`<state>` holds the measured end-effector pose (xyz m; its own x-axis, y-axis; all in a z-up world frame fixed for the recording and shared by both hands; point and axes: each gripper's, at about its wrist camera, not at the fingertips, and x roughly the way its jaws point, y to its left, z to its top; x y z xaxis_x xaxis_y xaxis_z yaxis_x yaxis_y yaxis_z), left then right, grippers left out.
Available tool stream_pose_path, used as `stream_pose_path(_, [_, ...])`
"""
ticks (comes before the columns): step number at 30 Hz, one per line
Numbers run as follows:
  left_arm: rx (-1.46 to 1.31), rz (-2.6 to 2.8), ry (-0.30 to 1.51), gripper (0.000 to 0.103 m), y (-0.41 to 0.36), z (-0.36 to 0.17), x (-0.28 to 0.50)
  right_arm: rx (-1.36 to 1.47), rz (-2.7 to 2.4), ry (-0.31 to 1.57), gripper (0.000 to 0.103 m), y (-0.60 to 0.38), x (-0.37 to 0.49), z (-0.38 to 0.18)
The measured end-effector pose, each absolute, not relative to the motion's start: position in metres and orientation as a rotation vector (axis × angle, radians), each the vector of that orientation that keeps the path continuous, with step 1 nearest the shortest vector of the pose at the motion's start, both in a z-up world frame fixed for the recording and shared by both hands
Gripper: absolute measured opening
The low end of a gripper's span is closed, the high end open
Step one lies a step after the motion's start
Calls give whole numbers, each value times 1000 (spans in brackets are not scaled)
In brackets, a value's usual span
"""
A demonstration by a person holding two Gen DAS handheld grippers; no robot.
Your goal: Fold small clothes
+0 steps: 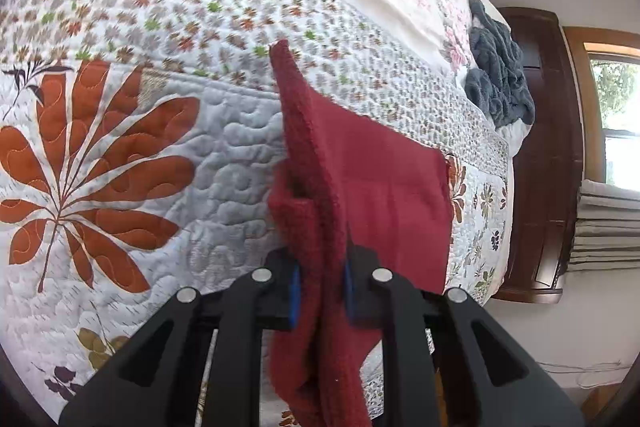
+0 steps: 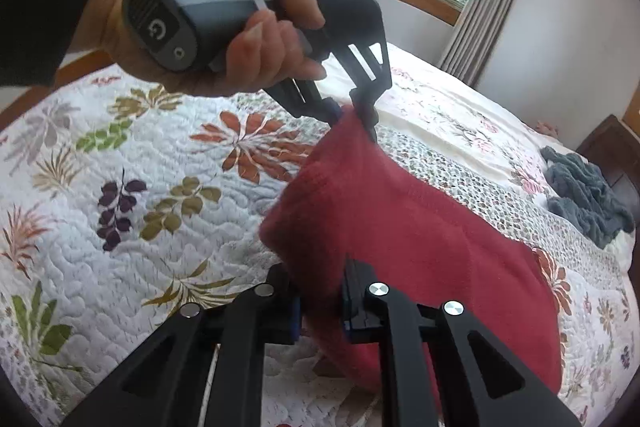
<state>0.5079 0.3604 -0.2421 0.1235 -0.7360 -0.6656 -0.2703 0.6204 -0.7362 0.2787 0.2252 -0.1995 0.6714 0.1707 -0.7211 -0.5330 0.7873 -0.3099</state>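
Right wrist view: both grippers are clamped on the red cloth [image 2: 420,247], right gripper [image 2: 320,303] on the near corner, left gripper [image 2: 354,115] on the far one, so the held edge runs straight away over the quilted bed [image 2: 120,167].

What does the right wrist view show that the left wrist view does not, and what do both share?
Only the right wrist view shows a hand holding the left gripper and the right gripper, both clamped on the cloth. Only the left wrist view shows a dark wooden headboard and a folded fabric stack. Both show the red cloth, floral quilt, grey blanket and window.
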Motion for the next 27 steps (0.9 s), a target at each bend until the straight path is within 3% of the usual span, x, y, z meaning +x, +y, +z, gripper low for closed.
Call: stream_pose_path(27, [-697,-378,1440,14,269,-134,534,-263,347,708,12,128,294,-120])
